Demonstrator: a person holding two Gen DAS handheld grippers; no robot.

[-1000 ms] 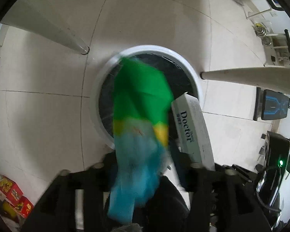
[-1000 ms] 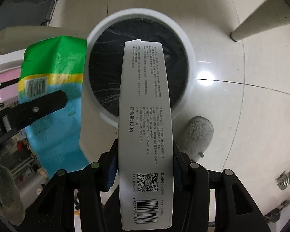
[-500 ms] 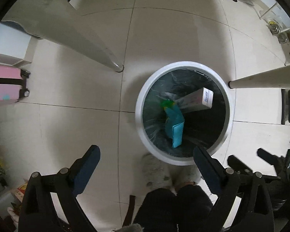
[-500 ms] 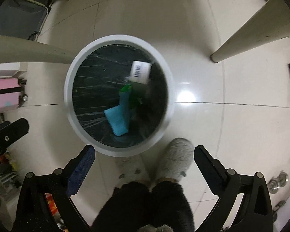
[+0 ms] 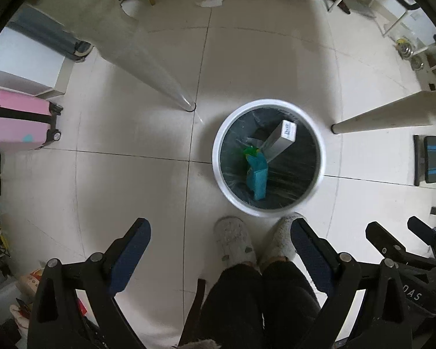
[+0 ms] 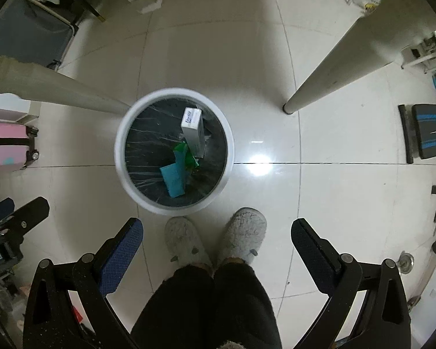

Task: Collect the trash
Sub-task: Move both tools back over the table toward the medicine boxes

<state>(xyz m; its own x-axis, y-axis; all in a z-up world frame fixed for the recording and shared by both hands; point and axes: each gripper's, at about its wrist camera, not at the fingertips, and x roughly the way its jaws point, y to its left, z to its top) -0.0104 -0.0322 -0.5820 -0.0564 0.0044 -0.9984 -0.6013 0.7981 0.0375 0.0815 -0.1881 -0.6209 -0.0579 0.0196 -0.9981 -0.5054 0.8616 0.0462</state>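
Our left gripper (image 5: 219,244) hung with its jaws spread wide and nothing between them, and our right gripper (image 6: 217,240) did the same, both well above the floor (image 6: 218,58). Beyond them, just past our slippers (image 6: 215,242), stood the white bin (image 5: 218,157). Inside it the white carton (image 5: 279,139) leaned on end against the liner, touching the blue and green wrapper (image 5: 257,177) beside it. We judged this drop finished. To do the next step well, we would keep both jaws wide, lift clear of the two table legs (image 6: 334,64), and look for remaining litter, such as the white scrap (image 5: 210,1) far across the tiles.
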